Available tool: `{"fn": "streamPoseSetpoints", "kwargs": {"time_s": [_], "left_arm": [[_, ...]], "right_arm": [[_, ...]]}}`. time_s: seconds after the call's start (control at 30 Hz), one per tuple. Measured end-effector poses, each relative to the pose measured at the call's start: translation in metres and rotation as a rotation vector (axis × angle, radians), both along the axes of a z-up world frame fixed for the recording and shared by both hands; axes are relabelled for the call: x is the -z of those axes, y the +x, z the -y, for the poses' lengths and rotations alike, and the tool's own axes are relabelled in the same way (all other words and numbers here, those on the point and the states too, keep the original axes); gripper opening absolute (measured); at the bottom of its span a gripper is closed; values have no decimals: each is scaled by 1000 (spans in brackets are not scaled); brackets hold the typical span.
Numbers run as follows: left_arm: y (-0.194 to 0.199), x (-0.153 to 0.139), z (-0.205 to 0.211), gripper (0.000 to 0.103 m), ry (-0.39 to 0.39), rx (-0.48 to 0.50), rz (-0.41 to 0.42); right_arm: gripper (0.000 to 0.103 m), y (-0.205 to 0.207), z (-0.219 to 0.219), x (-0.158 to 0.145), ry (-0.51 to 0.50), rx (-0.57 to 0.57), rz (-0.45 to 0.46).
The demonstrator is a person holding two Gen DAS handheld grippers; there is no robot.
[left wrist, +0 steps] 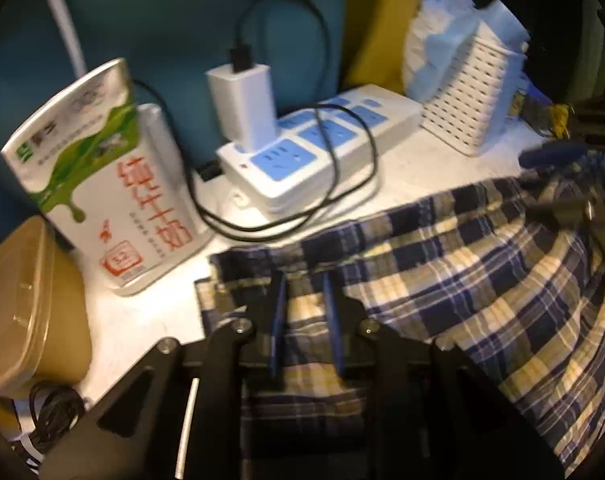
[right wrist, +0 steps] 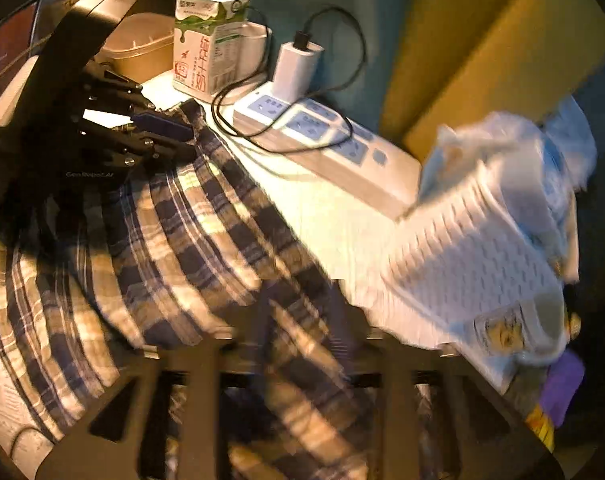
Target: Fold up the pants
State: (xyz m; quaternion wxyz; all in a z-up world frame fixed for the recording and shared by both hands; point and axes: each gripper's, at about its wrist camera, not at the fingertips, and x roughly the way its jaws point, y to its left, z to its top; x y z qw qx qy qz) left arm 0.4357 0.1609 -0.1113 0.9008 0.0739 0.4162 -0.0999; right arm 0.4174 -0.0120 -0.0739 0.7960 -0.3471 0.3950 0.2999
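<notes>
plaid pants spread on a cluttered white table

the left hand-held gripper (left wrist: 304,316) sits near, its blue-padded jaws a little apart with the plaid pants (left wrist: 442,272) between them; whether they pinch it is unclear. far left stands a milk carton (left wrist: 102,184), beside a brown lidded container (left wrist: 26,312). a power strip (left wrist: 314,148) with a white charger (left wrist: 242,104) lies beyond, a white perforated basket (left wrist: 470,100) far right.
</notes>
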Motion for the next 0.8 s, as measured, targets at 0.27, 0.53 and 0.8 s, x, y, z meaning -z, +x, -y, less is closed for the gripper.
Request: {"fn": "streamPoseSetpoints", "kwargs": {"time_s": [0.27,0.53,0.8], "left_arm": [[8,-1,-42,21,-43,-157,14],[-6,-12,-41,21,-35,-132,27],[-27,-44,-6,21,-12,-13,88]], "right_arm": [[13,20,-47,31,-91,-93,-68],[3,46,-73,42,-111,-48,26],[62,33,-48,-10,47,27,40]]}}
